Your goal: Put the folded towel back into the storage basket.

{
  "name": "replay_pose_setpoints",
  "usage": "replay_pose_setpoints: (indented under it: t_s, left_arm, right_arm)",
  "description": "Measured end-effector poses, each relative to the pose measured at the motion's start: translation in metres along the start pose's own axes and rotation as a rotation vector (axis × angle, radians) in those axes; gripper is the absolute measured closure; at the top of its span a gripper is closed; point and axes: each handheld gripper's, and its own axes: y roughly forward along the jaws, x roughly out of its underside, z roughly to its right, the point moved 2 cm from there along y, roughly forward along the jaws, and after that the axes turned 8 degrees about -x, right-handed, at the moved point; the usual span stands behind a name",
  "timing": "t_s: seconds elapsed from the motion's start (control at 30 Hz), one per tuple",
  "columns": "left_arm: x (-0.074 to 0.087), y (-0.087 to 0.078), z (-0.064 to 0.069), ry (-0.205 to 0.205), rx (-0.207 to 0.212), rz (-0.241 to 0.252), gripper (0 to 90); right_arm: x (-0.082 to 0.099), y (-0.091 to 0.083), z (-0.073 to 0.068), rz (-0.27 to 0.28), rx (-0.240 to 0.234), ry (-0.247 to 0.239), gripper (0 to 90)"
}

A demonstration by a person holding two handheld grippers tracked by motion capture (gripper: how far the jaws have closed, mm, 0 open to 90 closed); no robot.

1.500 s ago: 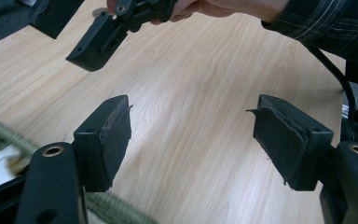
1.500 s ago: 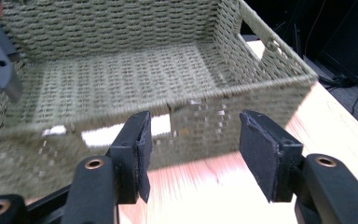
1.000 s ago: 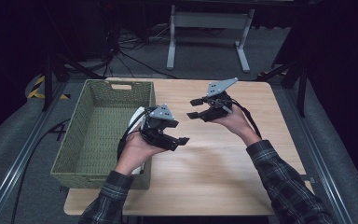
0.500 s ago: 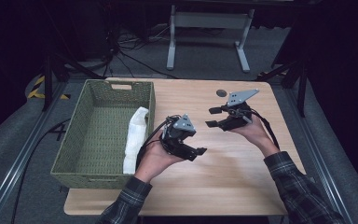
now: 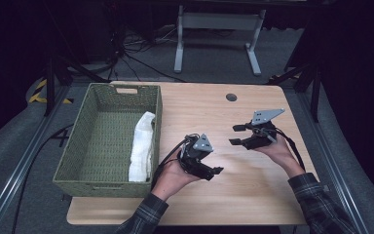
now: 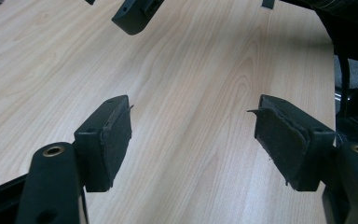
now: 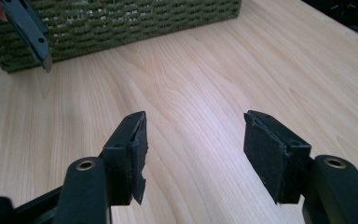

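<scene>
An open-topped green woven basket (image 5: 157, 108) stands on the left part of the wooden table (image 5: 253, 195). A folded white cloth (image 5: 142, 145) lies inside it along its right wall. My left gripper (image 5: 215, 171) hovers low over the table just right of the basket, jaws pointing right, open and empty (image 6: 191, 103). My right gripper (image 5: 234, 135) is held farther right, jaws pointing left toward the basket, also open with bare wood between its pads (image 7: 195, 116). The basket's side (image 7: 121, 23) fills the top of the right gripper view.
A round dark grommet (image 5: 231, 97) sits near the table's far edge. A white metal stand (image 5: 214, 29) and loose cables (image 5: 141, 63) are on the floor behind. Dark rails run along both sides of the table.
Both hands have moved to the right and toward the near edge, sinking closer to the tabletop. The left gripper has left the basket's side. Both jaws remain apart and empty.
</scene>
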Motion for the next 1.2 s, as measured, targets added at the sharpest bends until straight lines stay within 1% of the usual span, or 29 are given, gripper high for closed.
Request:
replay_pose_setpoints:
  t_s: [0.07,0.23,0.27,0.3,0.4,0.43,0.47,0.5,0.53,0.6,0.67,0.7,0.73,0.8,0.9,0.93,0.97,1.0,1.03,1.07,1.1,1.17,1.2]
  left_arm:
    - [0.002,0.003,0.001,0.001,0.001,0.003,27.9]
    - [0.011,0.014,0.005,0.019,0.003,-0.012,27.9]
    - [0.014,0.017,0.006,0.018,0.003,-0.018,27.8]
    - [0.016,0.019,0.007,0.018,0.003,-0.016,27.9]
    - [0.019,0.022,0.007,0.02,0.003,-0.018,27.8]
    - [0.024,0.026,0.008,0.024,-0.003,-0.029,27.8]
    - [0.024,0.026,0.008,0.024,-0.003,-0.029,27.6]
    - [0.026,0.027,0.008,0.018,-0.003,-0.028,27.6]
    - [0.029,0.029,0.008,0.026,-0.003,-0.032,27.6]
    - [0.032,0.032,0.01,0.027,-0.004,-0.037,27.4]
    - [0.036,0.036,0.011,0.037,-0.007,-0.049,27.4]
    - [0.037,0.037,0.01,0.049,-0.007,-0.061,27.3]
    - [0.039,0.039,0.011,0.047,-0.012,-0.056,27.2]
    - [0.041,0.041,0.012,0.044,-0.013,-0.07,27.1]
    - [0.045,0.046,0.013,0.053,-0.022,-0.095,25.8]
    - [0.046,0.048,0.012,0.061,-0.02,-0.095,25.7]
    - [0.048,0.05,0.012,0.059,-0.017,-0.107,25.3]
    - [0.05,0.052,0.012,0.066,-0.019,-0.116,25.1]
    - [0.051,0.054,0.013,0.072,-0.021,-0.128,24.7]
    - [0.053,0.055,0.013,0.064,-0.021,-0.14,23.8]
    - [0.054,0.057,0.012,0.071,-0.017,-0.144,23.6]
    - [0.056,0.059,0.013,0.074,-0.023,-0.159,23.2]
    - [0.056,0.06,0.014,0.078,-0.027,-0.154,22.4]
  right_arm:
    - [0.003,0.0,0.0,0.001,0.001,-0.001,39.9]
    - [0.021,-0.002,-0.005,-0.006,0.004,0.023,39.5]
    - [0.026,-0.002,-0.007,-0.019,0.007,0.022,39.3]
    - [0.028,-0.002,-0.007,-0.026,0.01,0.023,39.2]
    - [0.033,-0.002,-0.009,-0.028,0.01,0.029,39.2]
    - [0.039,-0.002,-0.011,-0.044,0.015,0.033,37.8]
    - [0.043,-0.002,-0.012,-0.052,0.015,0.034,37.8]
    - [0.043,-0.002,-0.012,-0.052,0.015,0.034,37.8]
    - [0.046,-0.001,-0.013,-0.056,0.015,0.036,37.4]
    - [0.054,-0.001,-0.014,-0.073,0.015,0.05,36.4]
    - [0.06,0.0,-0.016,-0.081,0.02,0.054,36.3]
    - [0.063,-0.001,-0.016,-0.084,0.018,0.059,36.2]
    - [0.066,0.0,-0.016,-0.087,0.022,0.06,36.1]
    - [0.07,-0.001,-0.016,-0.097,0.031,0.062,35.0]
    - [0.077,-0.003,-0.016,-0.099,0.054,0.06,34.3]
    - [0.079,-0.003,-0.016,-0.104,0.063,0.062,33.5]
    - [0.081,-0.003,-0.016,-0.108,0.071,0.061,33.4]
    - [0.084,-0.004,-0.015,-0.114,0.071,0.07,33.2]
    - [0.086,-0.004,-0.015,-0.115,0.073,0.069,32.7]
    - [0.088,-0.004,-0.014,-0.116,0.079,0.066,32.5]
    - [0.089,-0.004,-0.014,-0.126,0.077,0.075,32.5]
    - [0.09,-0.003,-0.014,-0.133,0.083,0.069,32.1]
    - [0.091,-0.003,-0.014,-0.137,0.08,0.067,32.1]
